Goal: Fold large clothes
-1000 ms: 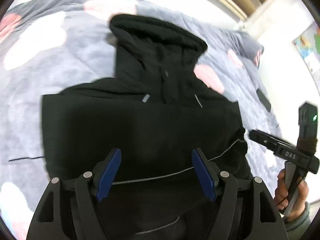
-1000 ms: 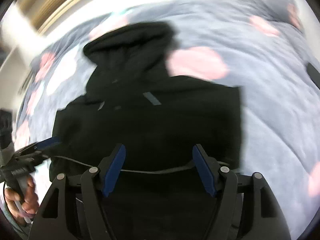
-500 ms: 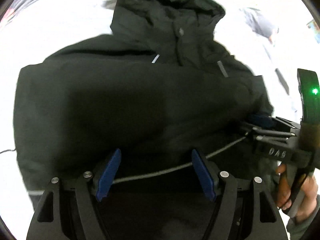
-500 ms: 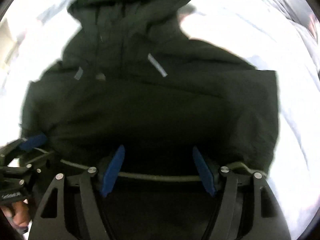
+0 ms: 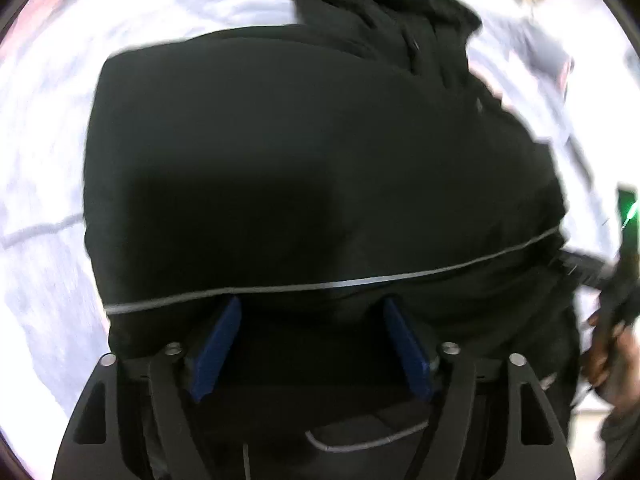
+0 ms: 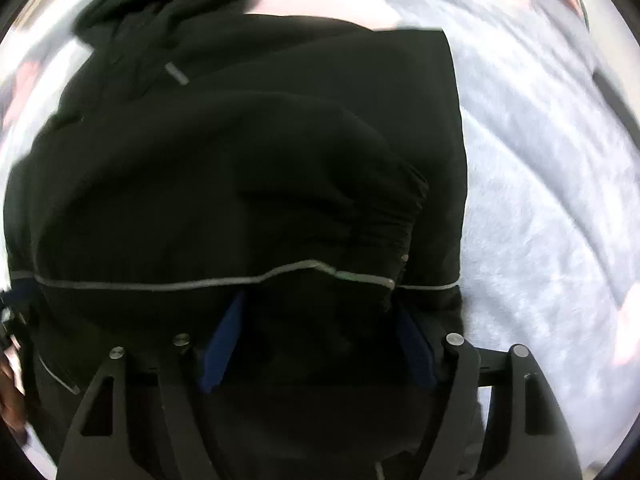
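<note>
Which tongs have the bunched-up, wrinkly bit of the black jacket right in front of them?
The right tongs. The black jacket puckers at its grey stripe there; before the left tongs it's smooth.

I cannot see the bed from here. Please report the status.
Left claw, right claw: both open, just widening, over black jacket. Jacket on grey blanket, nothing gripped. Nothing in the way.

Blurred bedspread; jacket hem cropped
</note>
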A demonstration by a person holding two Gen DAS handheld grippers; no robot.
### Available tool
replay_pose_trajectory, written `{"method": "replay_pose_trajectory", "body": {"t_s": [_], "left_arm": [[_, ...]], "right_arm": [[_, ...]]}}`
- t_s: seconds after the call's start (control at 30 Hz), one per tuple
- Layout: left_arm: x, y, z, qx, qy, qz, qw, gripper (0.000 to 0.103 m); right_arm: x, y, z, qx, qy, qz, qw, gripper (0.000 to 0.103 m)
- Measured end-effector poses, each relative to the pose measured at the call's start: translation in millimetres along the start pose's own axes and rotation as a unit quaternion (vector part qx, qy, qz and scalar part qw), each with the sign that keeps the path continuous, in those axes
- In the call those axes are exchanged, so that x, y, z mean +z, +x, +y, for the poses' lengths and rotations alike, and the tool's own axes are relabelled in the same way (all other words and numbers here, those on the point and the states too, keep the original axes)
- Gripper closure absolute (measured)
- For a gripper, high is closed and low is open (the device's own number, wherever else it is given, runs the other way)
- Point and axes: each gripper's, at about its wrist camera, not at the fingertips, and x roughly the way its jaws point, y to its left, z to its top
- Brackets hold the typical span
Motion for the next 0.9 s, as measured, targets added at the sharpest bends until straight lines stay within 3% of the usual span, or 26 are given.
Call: {"method": "replay_pose_trajectory", "body": {"t_s": [0.1, 0.2, 0.37, 0.43, 0.53, 0.63, 0.73, 0.9], "left_arm": [[0.5, 2.1, -10.9, 0.029, 0.016, 0.003, 0.9995, 0.019], [-4.7, -0.2, -7.1, 0.022, 0.002, -0.011, 0.9997, 0.019], [-1.7, -9.0, -10.7, 0.034, -0.016, 0.001, 0.9993, 0.019], [2.6, -28.8, -11.7, 0.024, -0.022, -0.012, 0.9994, 0.019], [16.4, -80.0, -11.3, -0.001, -0.025, -0.071, 0.9971, 0.019], [52.7, -116.3, -6.8, -0.007, -0.041, -0.126, 0.9912, 0.019], [98.9, -124.6, -1.2, -0.016, -0.060, -0.158, 0.9855, 0.019], [172.6, -88.4, 7.1, -0.012, -0.081, -0.157, 0.9842, 0.019]], "right_arm": [[0.7, -0.1, 0.7, -0.007, -0.006, -0.002, 1.000, 0.026], [-2.5, 0.1, 2.6, -0.012, -0.018, -0.010, 1.000, 0.025], [14.3, -16.3, 0.1, -0.007, -0.023, 0.032, 0.999, 0.025], [19.6, -38.3, -2.1, 0.010, -0.034, 0.020, 0.999, 0.025], [35.9, -75.5, -8.0, 0.033, -0.058, -0.016, 0.998, 0.025], [72.8, -100.8, -8.2, 0.036, -0.078, -0.056, 0.995, 0.025], [122.0, -108.4, 0.7, 0.058, -0.084, -0.087, 0.991, 0.025], [204.9, -76.9, 13.0, 0.070, -0.070, -0.113, 0.989, 0.025]]}}
